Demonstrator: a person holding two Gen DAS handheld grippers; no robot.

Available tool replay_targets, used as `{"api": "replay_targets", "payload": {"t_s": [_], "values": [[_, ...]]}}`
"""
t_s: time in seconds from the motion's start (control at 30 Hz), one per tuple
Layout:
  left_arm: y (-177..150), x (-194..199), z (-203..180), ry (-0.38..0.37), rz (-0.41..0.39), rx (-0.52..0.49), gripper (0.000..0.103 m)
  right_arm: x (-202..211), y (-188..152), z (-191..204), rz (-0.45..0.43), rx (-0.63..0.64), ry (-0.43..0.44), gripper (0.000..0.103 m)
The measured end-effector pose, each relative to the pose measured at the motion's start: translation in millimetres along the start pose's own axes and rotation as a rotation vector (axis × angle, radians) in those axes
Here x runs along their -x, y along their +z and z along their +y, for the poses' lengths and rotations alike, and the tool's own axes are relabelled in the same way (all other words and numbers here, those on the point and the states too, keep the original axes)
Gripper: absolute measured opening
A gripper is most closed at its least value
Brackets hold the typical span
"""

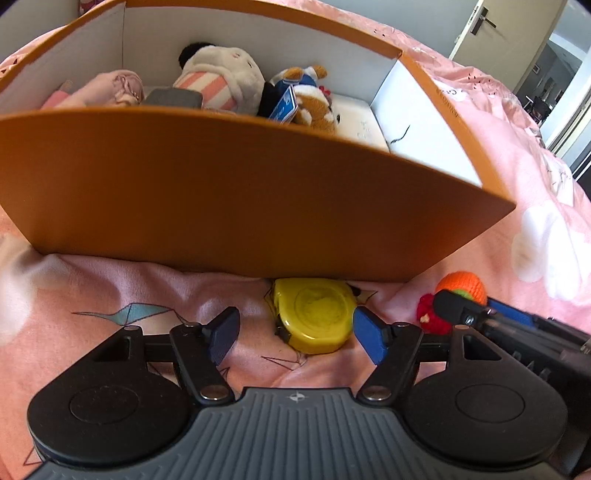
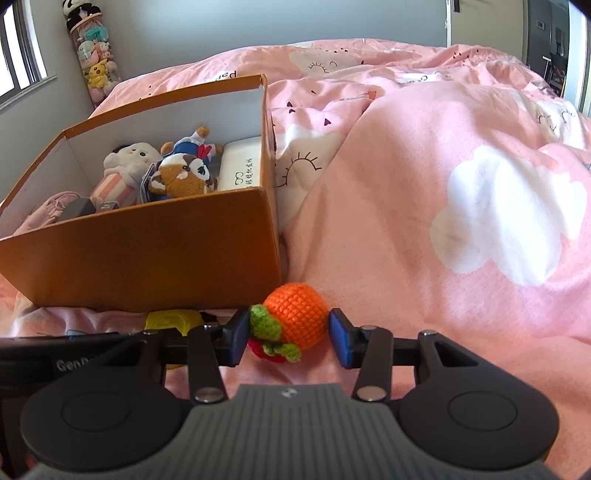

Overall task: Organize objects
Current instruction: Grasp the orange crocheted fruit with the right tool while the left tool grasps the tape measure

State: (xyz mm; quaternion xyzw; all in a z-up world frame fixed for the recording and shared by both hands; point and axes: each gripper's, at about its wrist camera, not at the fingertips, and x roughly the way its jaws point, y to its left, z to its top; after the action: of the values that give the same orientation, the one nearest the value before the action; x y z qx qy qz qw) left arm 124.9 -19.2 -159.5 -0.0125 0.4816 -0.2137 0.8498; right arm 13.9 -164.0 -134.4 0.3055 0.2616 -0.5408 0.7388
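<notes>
Both grippers gape wide: left point(image 1: 295, 334) straddles the tape point(image 1: 314, 319), right point(image 2: 286, 338) the crochet point(image 2: 295, 317); centre before squeezing.

Home bedroom: bed point(image 2: 424, 206) with pink cloud-print duvet, plush toys point(image 2: 94, 55) stacked by window point(image 2: 18, 51), door point(image 1: 480, 22) ajar.

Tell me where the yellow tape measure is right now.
The yellow tape measure lies on the pink bedspread against the orange box, between the open left gripper fingers.
</notes>
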Motion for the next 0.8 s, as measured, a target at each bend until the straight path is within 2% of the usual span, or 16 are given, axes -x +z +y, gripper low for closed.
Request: {"api": "replay_targets", "payload": {"t_s": [0.13,0.37,0.43,0.5,0.57,0.8], "values": [[-4.1,-2.6,-4.7,0.008,-0.037,-0.033,0.082,-5.4,1.0,-4.3,0.014,-0.034,0.024,0.048],[-7.0,-0.5,-11.1,0.039,-0.045,-0.067,0.081,-11.0,2.4,-10.8,0.027,-0.088,0.052,0.048],[-8.7,-1.5,-14.4,0.022,-0.043,-0.111,0.086,-11.6,3.4,-16.0,0.03,-0.122,0.087,0.048],[-13.8,-2.0,-19.8,0.008,-0.043,-0.164,0.086,-11.0,3.6,-21.2,0.028,-0.16,0.108,0.048],[-17.0,-3.6,-25.6,0.032,-0.045,-0.207,0.086,-10.4,3.6,-22.0,0.025,-0.17,0.117,0.048],[-14.7,-6.5,-15.8,0.031,-0.055,-0.14,0.079,-13.0,3.9,-18.1,0.033,-0.157,0.105,0.048]]}}
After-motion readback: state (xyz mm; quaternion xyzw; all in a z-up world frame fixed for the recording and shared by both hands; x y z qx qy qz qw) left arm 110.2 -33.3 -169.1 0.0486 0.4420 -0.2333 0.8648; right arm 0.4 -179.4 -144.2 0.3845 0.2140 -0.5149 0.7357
